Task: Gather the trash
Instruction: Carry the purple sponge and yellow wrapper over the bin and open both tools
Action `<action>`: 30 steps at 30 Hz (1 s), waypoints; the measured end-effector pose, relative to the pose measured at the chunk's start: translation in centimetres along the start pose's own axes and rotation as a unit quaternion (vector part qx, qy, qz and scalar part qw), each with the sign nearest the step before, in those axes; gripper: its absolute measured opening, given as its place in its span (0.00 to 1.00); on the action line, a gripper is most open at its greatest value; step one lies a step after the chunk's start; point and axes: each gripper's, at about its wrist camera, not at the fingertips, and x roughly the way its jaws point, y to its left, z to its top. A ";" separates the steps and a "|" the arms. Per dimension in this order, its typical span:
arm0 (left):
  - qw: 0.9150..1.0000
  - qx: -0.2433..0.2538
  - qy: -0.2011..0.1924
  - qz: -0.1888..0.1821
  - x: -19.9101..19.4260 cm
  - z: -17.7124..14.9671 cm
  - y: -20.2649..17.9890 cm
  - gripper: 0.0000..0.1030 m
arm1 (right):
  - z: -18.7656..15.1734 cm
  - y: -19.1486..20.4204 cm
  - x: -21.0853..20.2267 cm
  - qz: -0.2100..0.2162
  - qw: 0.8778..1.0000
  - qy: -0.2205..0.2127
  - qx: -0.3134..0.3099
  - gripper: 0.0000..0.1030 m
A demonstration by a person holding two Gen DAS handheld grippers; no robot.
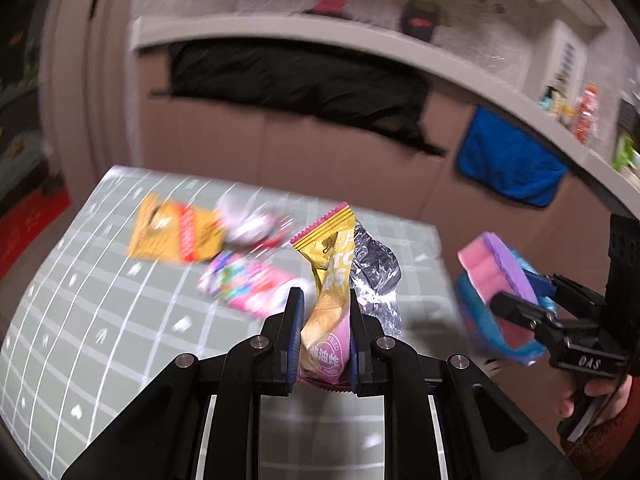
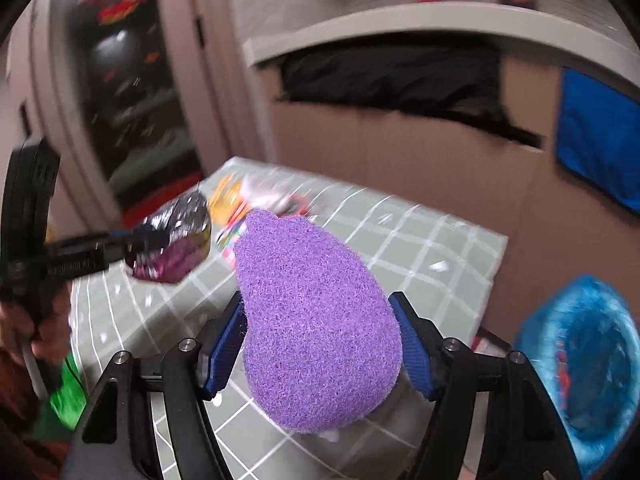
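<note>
The table (image 1: 120, 320) with its checked cloth still carried several wrappers at its far left, so collection looked part done. The right gripper (image 2: 320, 344) clasped a purple-faced sponge (image 2: 316, 320); the left gripper (image 1: 324, 332), jaws pinched narrow, held a yellow snack wrapper (image 1: 330, 276) above the table. Next, I judged, the wrapper needed carrying right to the blue-lined bin (image 2: 584, 364) and letting go.

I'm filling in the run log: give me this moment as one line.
left gripper: shut on snack wrapper | right gripper: holds purple sponge | table: more wrappers left | blue-lined bin: at right
</note>
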 end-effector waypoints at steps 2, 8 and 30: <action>0.999 0.021 -0.020 -0.019 -0.3 1.3 -3.0 0.19 | 0.6 -1.7 -2.5 -0.016 0.999 -0.027 0.016 0.65; 0.993 0.073 -0.073 -0.051 0.1 4.1 -11.3 0.19 | 1.6 -6.4 -10.1 -0.091 0.990 -0.098 0.044 0.65; 0.981 0.119 0.054 -0.145 14.2 2.8 -27.7 0.19 | -3.4 -21.9 -16.3 -0.219 0.952 -0.116 0.180 0.65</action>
